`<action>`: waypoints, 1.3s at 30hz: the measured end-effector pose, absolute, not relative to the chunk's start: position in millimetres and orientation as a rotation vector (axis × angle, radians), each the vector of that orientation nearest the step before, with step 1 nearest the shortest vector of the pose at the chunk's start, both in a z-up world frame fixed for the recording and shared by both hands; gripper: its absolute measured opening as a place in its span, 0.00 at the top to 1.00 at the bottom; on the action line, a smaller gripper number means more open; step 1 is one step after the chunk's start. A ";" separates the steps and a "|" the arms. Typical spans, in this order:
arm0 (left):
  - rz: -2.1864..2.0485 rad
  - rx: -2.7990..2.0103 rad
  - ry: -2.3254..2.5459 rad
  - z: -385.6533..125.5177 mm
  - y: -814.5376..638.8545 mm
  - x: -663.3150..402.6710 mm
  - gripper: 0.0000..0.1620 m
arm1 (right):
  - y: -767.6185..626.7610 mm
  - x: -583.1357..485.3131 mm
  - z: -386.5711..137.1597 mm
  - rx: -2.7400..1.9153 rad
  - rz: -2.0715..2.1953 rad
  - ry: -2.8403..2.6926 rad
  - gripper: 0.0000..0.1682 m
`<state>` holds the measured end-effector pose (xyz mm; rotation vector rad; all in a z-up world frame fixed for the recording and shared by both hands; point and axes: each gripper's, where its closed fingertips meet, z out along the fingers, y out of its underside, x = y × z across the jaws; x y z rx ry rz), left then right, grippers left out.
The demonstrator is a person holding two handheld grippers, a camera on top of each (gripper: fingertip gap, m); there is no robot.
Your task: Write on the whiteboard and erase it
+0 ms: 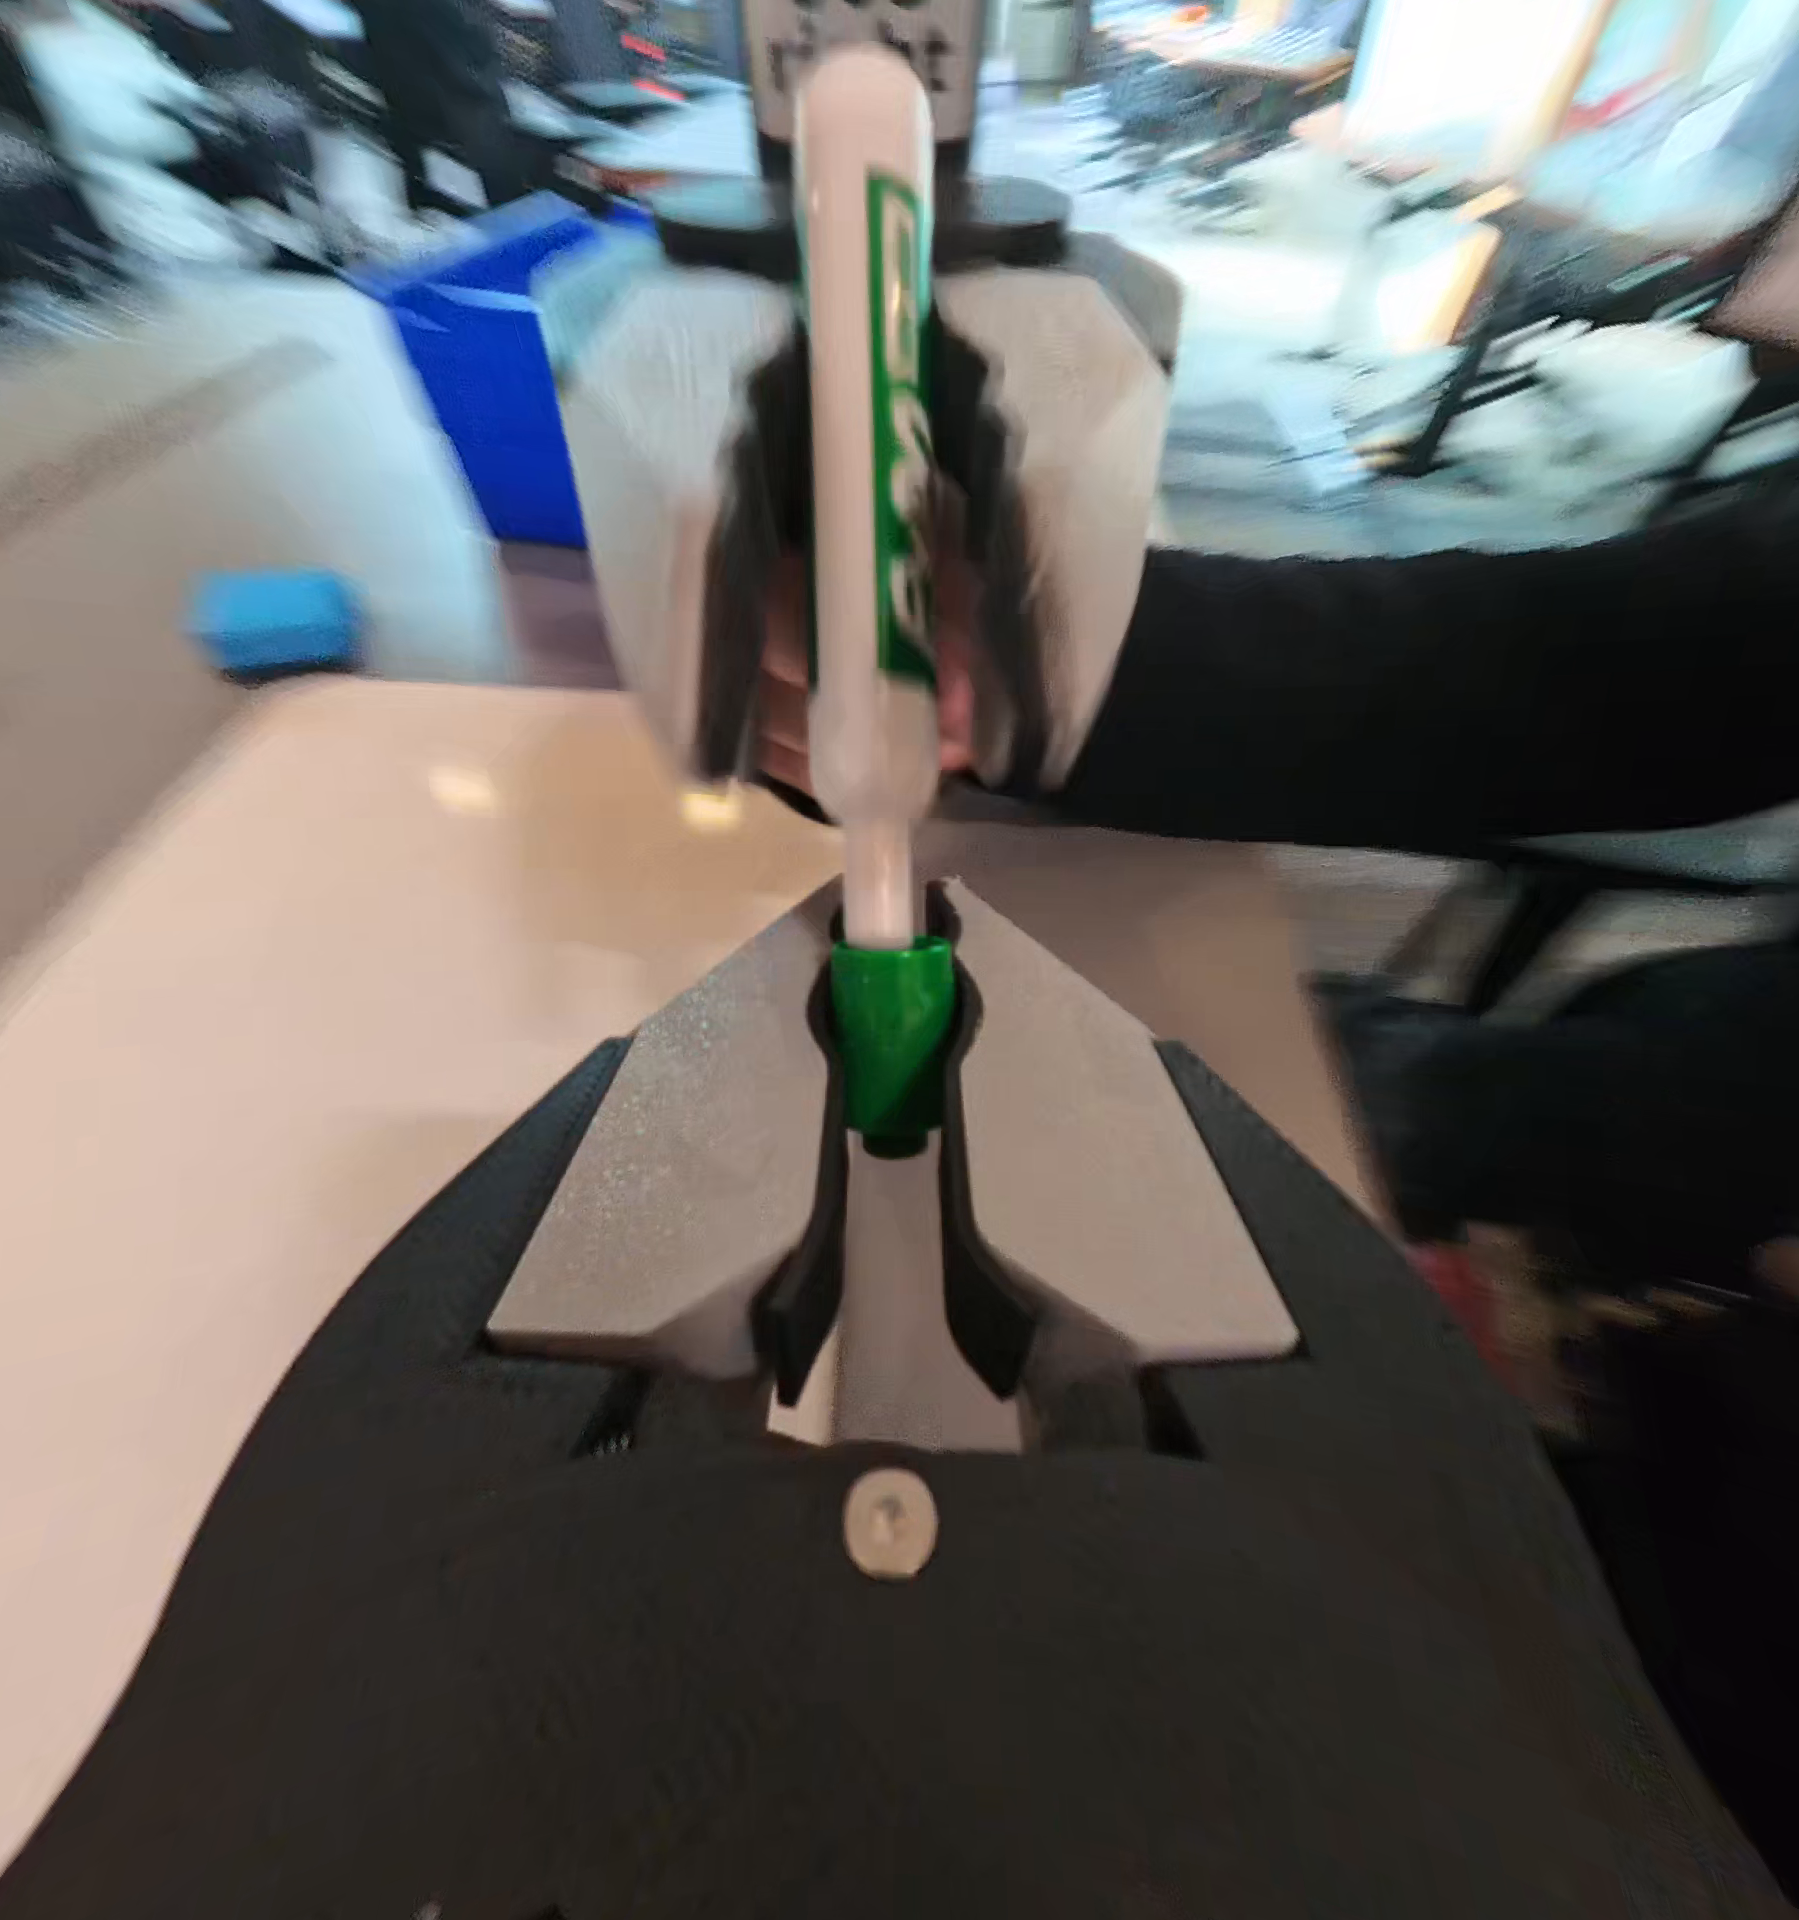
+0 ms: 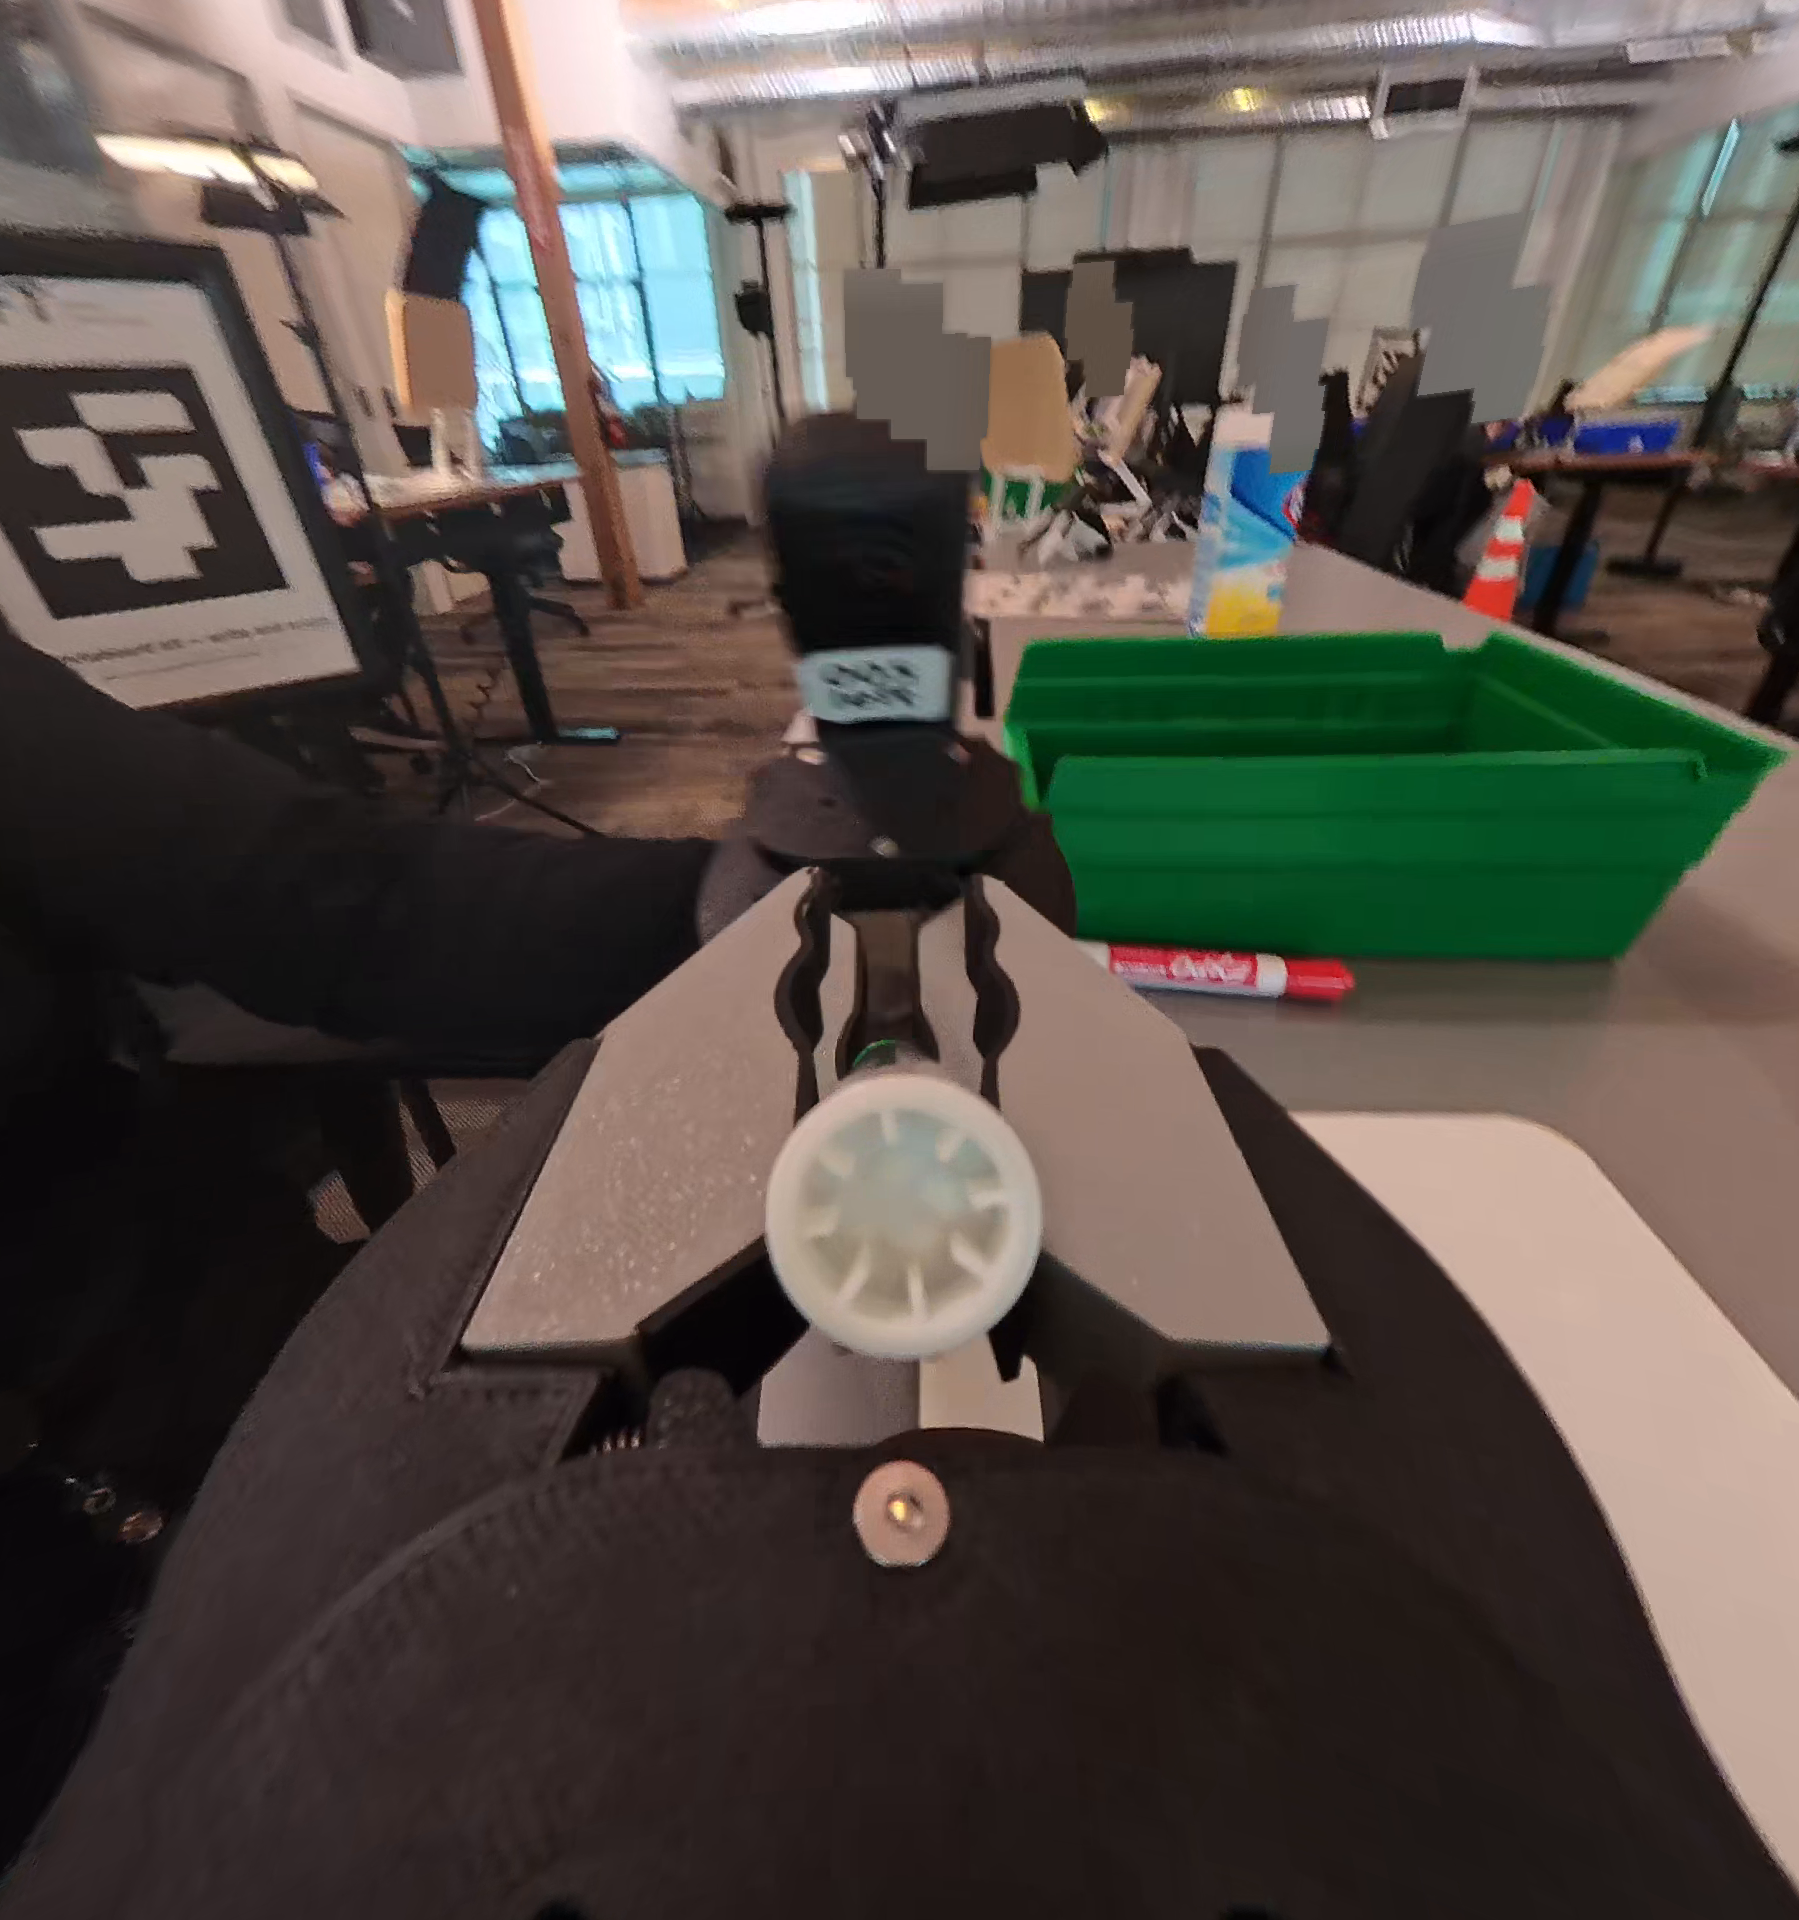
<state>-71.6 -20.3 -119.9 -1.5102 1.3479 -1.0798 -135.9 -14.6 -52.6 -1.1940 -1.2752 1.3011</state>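
Left gripper (image 1: 890, 1049) fingers clamped on green cap (image 1: 890, 1039); right gripper (image 2: 900, 1049) fingers closed around white marker (image 2: 903, 1228) barrel, both held above bench (image 2: 1497, 1049), facing each other; whiteboard (image 2: 1560, 1299) flat on bench at right. Nearby: green bin (image 2: 1394, 831), red marker (image 2: 1227, 975) just before it, spray bottle (image 2: 1243, 530) behind; blue eraser block (image 1: 271, 621) to left. Black sleeve (image 1: 1497, 686) across right background.

Probably an open-plan lab; desks (image 2: 479, 499), light stands (image 2: 760, 312), exposed ceiling ducts (image 2: 978, 62).
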 end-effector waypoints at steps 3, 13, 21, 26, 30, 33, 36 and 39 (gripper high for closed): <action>-1.086 -1.544 1.230 -114.8 -1.4 -79.2 0.94 | -2.3 -119.2 -32.9 -1.160 1.326 -1.153 0.86; -0.564 -1.798 0.947 -142.7 78.3 -117.9 0.94 | 53.5 -90.7 -33.1 -1.289 1.259 -0.859 0.86; -0.569 -1.776 0.911 -137.5 83.3 -126.4 0.94 | 62.0 -96.1 -46.2 -1.357 1.119 -0.878 0.85; -0.420 -1.777 1.047 -155.3 79.3 -117.6 0.94 | 85.5 -90.5 -66.5 -1.453 0.779 -0.887 0.85; -0.302 -1.791 1.095 -166.9 82.9 -120.5 0.94 | 87.5 -94.9 -78.0 -1.494 0.723 -0.926 0.85; -0.279 -1.808 1.093 -170.5 84.5 -122.2 0.94 | 88.1 -96.6 -84.8 -1.540 0.795 -0.922 0.85; -0.300 -1.866 1.092 -177.9 84.1 -125.1 0.94 | 85.0 -99.1 -85.6 -1.569 0.954 -0.889 0.85; -0.389 -1.880 1.085 -176.1 78.4 -121.6 0.94 | 86.2 -97.0 -84.6 -1.574 0.987 -0.869 0.85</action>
